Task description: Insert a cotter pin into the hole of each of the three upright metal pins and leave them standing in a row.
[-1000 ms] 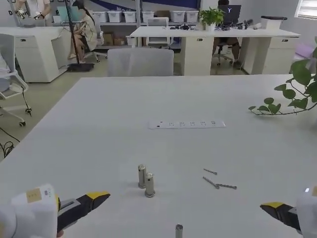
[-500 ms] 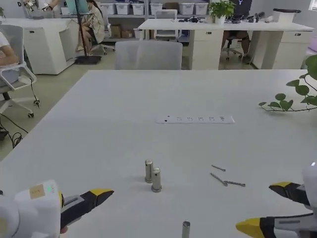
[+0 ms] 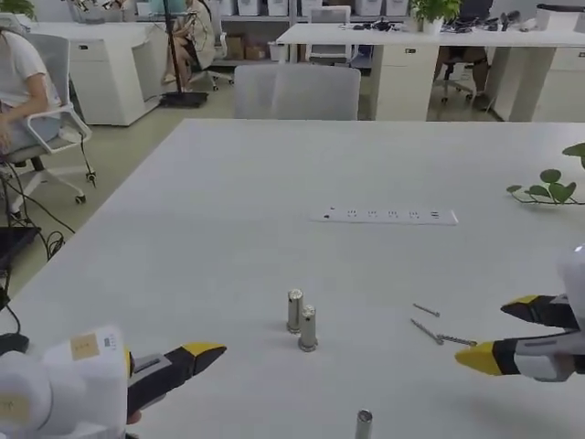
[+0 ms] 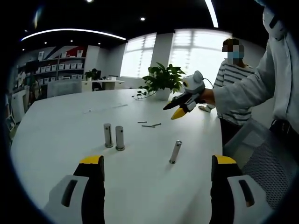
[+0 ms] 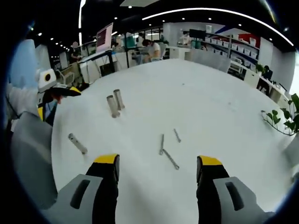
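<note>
Wide open and empty: left gripper (image 3: 207, 351) by the table (image 3: 274, 183) edge, right gripper (image 3: 498, 334) near cotter pins (image 3: 430, 331); lots of room beyond metal pins (image 3: 308, 327).

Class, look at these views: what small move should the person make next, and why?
Probably lower the right gripper onto the nearest cotter pin and close on it. Its jaws stand open and empty, and all three cotter pins lie loose on the table just ahead of them, so none is in a metal pin yet.
</note>
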`<action>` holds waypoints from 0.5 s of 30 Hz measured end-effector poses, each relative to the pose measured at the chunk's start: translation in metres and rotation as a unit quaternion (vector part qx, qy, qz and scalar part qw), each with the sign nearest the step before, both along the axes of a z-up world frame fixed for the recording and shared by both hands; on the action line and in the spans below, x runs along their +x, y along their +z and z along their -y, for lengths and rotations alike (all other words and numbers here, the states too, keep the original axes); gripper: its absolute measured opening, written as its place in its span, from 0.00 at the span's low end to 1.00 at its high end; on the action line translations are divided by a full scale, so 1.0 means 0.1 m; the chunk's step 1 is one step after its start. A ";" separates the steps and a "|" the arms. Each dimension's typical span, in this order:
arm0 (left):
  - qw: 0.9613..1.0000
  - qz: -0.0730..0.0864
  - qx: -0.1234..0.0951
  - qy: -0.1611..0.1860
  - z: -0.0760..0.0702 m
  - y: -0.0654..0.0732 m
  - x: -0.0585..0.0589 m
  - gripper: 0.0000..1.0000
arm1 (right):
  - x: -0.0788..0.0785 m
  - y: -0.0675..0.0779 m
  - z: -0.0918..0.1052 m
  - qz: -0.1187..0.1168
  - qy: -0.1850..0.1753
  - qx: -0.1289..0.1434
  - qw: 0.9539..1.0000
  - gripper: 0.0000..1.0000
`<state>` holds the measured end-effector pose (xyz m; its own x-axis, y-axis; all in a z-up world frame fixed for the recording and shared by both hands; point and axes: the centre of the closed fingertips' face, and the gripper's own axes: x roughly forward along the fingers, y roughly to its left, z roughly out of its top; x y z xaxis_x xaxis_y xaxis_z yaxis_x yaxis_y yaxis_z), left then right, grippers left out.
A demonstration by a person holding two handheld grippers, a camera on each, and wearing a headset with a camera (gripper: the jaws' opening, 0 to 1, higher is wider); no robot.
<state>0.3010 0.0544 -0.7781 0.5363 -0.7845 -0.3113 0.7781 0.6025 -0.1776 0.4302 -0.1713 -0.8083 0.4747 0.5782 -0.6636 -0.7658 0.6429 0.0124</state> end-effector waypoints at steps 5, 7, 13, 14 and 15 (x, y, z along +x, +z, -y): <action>1.000 0.000 0.001 -0.001 0.00 -0.01 -0.01 0.95 | 0.13 -0.03 -0.03 -0.005 0.008 -0.014 1.000 0.63; 1.000 -0.003 0.001 -0.001 0.00 -0.01 -0.02 0.95 | 0.18 -0.04 -0.04 -0.006 0.014 -0.024 1.000 0.61; 1.000 -0.003 0.001 0.000 -0.02 -0.01 -0.02 0.94 | 0.30 -0.11 -0.06 -0.014 0.027 -0.043 0.999 0.53; 1.000 -0.003 0.001 0.000 -0.02 -0.01 -0.02 0.94 | 0.31 -0.12 -0.06 -0.016 0.028 -0.044 0.998 0.52; 1.000 -0.003 0.001 -0.001 -0.01 -0.02 -0.02 0.94 | 0.33 -0.14 -0.07 -0.017 0.030 -0.049 0.998 0.50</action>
